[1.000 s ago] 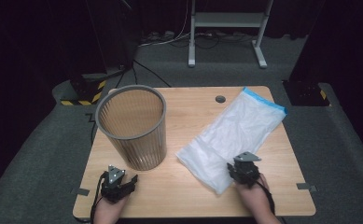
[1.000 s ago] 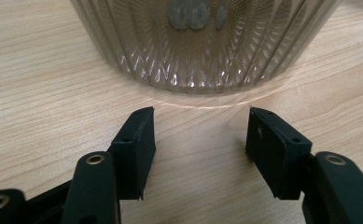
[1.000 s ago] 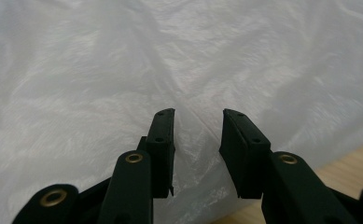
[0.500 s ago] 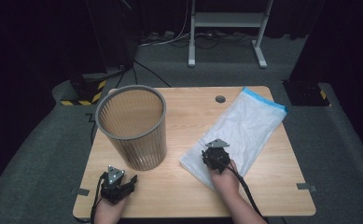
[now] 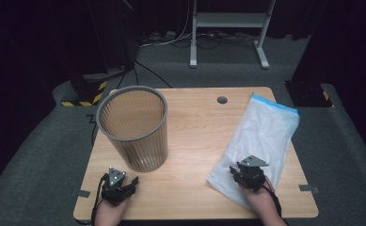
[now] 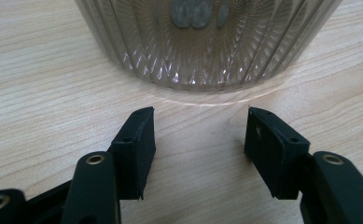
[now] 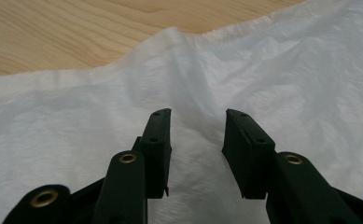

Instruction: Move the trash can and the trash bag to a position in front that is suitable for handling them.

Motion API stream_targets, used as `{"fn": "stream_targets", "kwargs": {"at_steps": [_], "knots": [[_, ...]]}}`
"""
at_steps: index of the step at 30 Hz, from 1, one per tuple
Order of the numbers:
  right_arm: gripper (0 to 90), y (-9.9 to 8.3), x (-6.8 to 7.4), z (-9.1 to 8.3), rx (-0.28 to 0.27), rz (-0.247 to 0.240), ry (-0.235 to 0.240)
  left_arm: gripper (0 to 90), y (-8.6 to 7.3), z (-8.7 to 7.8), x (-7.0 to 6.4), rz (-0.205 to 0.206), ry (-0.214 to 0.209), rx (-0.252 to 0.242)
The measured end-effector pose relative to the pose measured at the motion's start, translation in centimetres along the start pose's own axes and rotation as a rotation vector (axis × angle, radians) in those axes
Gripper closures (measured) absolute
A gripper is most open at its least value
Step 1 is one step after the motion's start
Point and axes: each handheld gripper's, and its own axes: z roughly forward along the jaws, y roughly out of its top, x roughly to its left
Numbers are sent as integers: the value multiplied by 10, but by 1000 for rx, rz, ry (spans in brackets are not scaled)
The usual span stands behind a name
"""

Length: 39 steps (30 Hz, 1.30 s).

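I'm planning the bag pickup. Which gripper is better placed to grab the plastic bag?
The right gripper. It sits over the near end of the white plastic bag, jaws open with a raised fold between them. The left gripper is open on bare table beside the bin, well away from the bag.

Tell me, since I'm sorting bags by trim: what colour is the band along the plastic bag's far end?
Blue; the rest of the bag is white. The high view shows it best.
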Motion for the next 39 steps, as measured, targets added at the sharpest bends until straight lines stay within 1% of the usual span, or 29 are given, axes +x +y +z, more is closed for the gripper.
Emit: {"fn": "stream_targets", "kwargs": {"at_steps": [1,2,5,6,7,8,9,11,12,13,14,16,17,18,19,20,21,22,23,26,27,28,29,31,32,33,35,38,39], "knots": [[596,2,-9,-11,-24,32,-27,428,0,0,0,2,0,1],[593,4,-11,-14,-33,40,-41,428,0,0,0,2,0,1],[582,14,-20,-17,-48,80,-136,428,0,0,0,2,0,1],[582,14,-20,-17,-48,80,-136,428,0,0,0,2,0,1],[585,17,-28,-9,-34,122,-185,428,0,0,0,-1,-2,1],[585,17,-28,-9,-34,122,-185,428,0,0,0,-1,-2,1],[588,17,-31,-3,-28,135,-209,428,0,0,0,0,-2,1],[608,14,-35,15,-7,133,-244,429,0,0,0,-1,-1,0],[611,13,-34,18,-1,134,-250,429,0,0,0,-1,0,0],[611,13,-34,18,-1,134,-250,429,0,0,0,-1,0,0],[627,12,-33,22,6,136,-234,429,0,0,0,0,0,0],[646,16,-29,26,-6,125,-177,429,0,0,0,0,0,0],[646,16,-29,26,-6,125,-177,429,0,0,0,0,0,0],[646,18,-26,29,-9,115,-137,429,0,0,0,0,0,0],[647,25,-15,35,-10,62,-69,429,0,0,0,0,-1,-1],[647,25,-15,35,-10,62,-69,429,0,0,0,0,-1,-1],[647,27,-11,37,-12,43,-47,429,0,0,0,0,-1,-1],[647,33,1,43,-14,8,17,429,-1,0,0,0,-1,-1],[647,33,1,43,-14,8,17,429,-1,0,0,0,-1,-1],[640,41,18,51,-16,-68,78,429,-1,-1,0,-2,1,-2],[625,44,24,51,-29,-105,80,429,-1,-1,0,-2,1,-2],[625,44,24,51,-29,-105,80,429,-1,-1,0,-2,1,-2],[624,47,25,42,-56,-92,56,429,-1,-1,0,-3,1,-2],[623,48,24,38,-65,-81,47,429,-1,-1,0,-4,2,-4],[621,49,23,31,-69,-64,32,429,-1,-1,0,-2,2,-2],[622,48,21,18,-70,-23,5,429,-1,-1,0,-4,3,-4],[625,43,20,8,-58,38,-13,429,-1,-1,0,-4,3,-3],[624,35,24,6,-41,61,-20,429,-1,-1,0,-3,3,-4],[624,25,29,10,-14,66,-15,429,-1,-1,0,-4,2,-3]]}}
